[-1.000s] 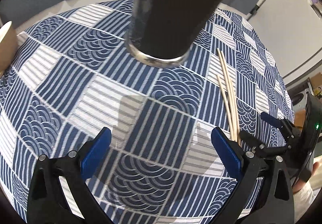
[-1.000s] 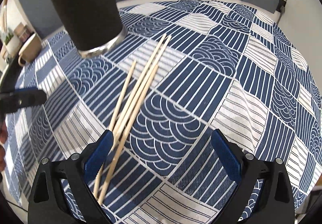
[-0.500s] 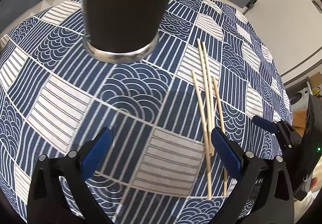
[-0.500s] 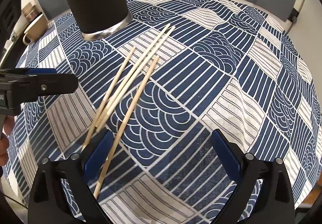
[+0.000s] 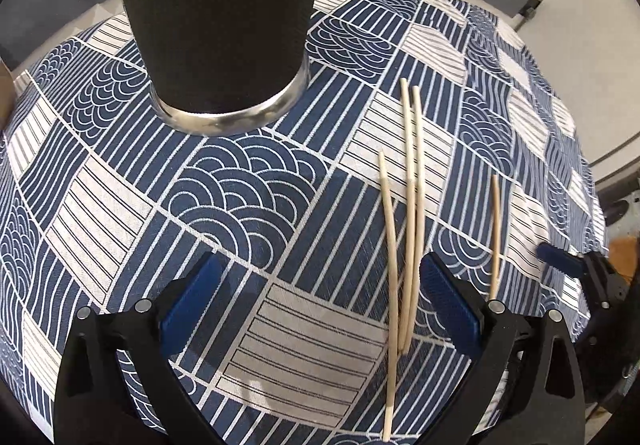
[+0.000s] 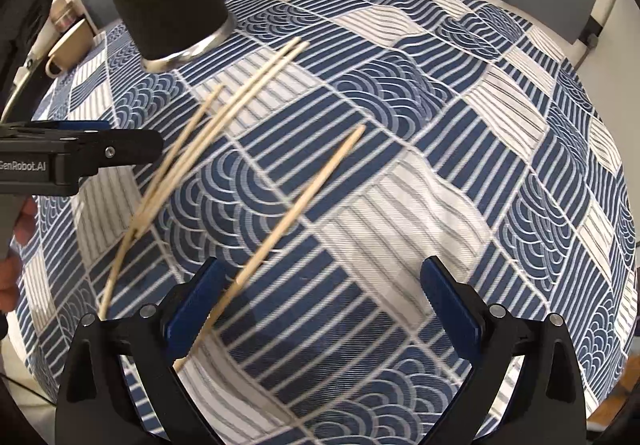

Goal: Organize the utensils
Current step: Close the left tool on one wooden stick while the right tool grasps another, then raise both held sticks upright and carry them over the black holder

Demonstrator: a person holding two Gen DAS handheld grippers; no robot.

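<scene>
On my feeds, four wooden chopsticks lay flat on the table's blue-and-white patterned cloth (image 5: 248, 205). Three of them formed a loose cluster (image 5: 409, 205): two long ones ran side by side and touched toward their near ends, and a third lay just to their left, reaching closest to the left camera. The fourth, a single chopstick (image 5: 496, 233), sat apart to the right of that cluster. Through the left wrist view, the left hand-held gripper (image 5: 320, 305) was spread wide with nothing between its blue pads; the cluster's near ends passed just inside its right finger (image 5: 450, 303), while the single chopstick lay outside that finger. Through the right wrist view, which was blurred, the right hand-held gripper (image 6: 320, 305) was likewise released and empty, and the single chopstick (image 6: 288, 221) ran diagonally with its near end passing by the left finger (image 6: 192, 305); I could not tell whether it touched the pad. The cluster (image 6: 208, 149) lay farther left in that view, near the tip of the left hand-held gripper entering from the side. Beyond the chopsticks stood a tall black cup (image 5: 218, 13) with a silver base ring, upright on the cloth, well apart from both hand-held grippers. A beige mug (image 6: 68, 47) sat at the far left edge of the table.
</scene>
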